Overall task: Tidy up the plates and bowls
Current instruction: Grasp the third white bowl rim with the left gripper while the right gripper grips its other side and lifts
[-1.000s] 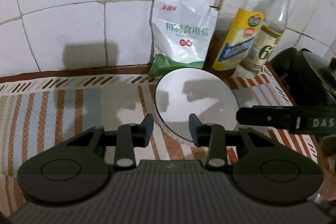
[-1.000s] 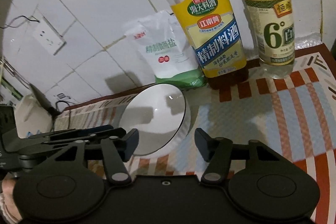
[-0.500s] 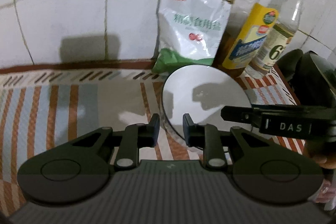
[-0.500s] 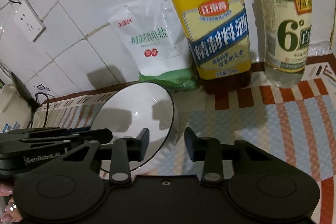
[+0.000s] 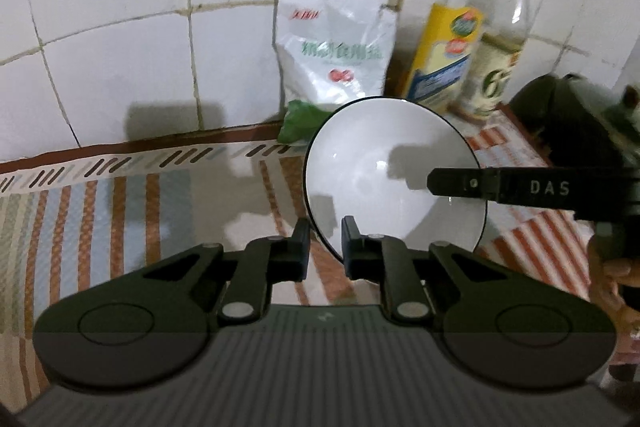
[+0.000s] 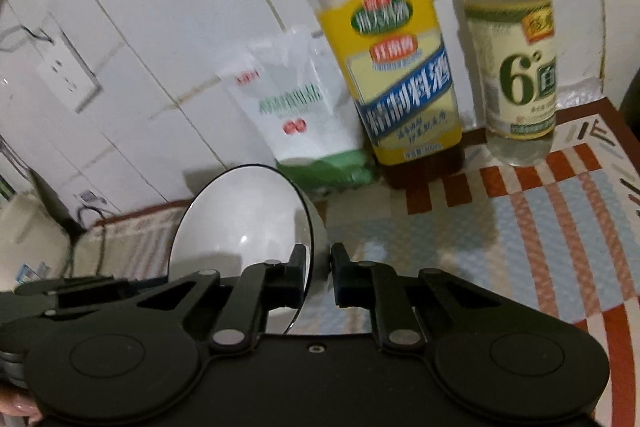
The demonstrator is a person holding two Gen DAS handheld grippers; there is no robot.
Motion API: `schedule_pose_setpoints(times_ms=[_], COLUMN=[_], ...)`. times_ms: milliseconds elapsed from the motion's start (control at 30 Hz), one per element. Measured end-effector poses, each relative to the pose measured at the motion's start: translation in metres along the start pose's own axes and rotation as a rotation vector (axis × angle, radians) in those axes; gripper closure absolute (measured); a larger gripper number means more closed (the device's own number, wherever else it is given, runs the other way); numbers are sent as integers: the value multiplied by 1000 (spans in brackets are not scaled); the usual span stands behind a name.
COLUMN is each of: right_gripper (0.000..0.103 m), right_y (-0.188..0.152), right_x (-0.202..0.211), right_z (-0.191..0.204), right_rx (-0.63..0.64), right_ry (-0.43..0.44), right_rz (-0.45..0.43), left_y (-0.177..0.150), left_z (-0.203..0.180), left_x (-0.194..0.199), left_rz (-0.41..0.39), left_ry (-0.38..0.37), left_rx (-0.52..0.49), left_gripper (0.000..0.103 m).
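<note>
Now both tongs pinch one white bowl [image 5: 394, 171] by its rim.

Left tongs [image 5: 325, 241] have just closed on the near rim, right tongs [image 6: 318, 269] on the opposite side; the bowl tilts, mouth towards the left tongs, seemingly raised off the striped desk [image 5: 120, 211], near its back edge. Behind it, against the tiled wall [image 5: 132, 39]: salt bag [image 5: 334, 51], two bottles [image 6: 400, 75]. Neither hand is nearer.

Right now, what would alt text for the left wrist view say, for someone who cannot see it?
The left gripper pinches the rim of a white bowl tilted above a striped cloth, while the right gripper clamps the opposite rim. A salt bag and two bottles stand behind.
</note>
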State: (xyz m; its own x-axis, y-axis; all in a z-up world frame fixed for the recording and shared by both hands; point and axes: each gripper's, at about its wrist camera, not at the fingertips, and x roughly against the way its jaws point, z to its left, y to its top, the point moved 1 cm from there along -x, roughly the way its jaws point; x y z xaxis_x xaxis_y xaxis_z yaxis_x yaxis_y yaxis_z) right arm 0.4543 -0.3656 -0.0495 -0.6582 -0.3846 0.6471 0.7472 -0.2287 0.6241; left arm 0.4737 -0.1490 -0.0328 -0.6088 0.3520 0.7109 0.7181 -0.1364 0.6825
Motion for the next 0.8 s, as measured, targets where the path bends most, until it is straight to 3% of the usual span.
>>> schedule_pose_setpoints(times_ms=[433, 800], right_gripper=[87, 87], right_y=[-22, -60], right_x=[79, 121], right_z=[43, 72], right_rx=[7, -9], right_ry=[-15, -26], right_rz=[-56, 12], left_y=[-11, -40], left_z=[-28, -37], left_x=[91, 145], left_rz=[-64, -48], left_ry=[-30, -67], left_rx=[-47, -80], left_gripper=[88, 88])
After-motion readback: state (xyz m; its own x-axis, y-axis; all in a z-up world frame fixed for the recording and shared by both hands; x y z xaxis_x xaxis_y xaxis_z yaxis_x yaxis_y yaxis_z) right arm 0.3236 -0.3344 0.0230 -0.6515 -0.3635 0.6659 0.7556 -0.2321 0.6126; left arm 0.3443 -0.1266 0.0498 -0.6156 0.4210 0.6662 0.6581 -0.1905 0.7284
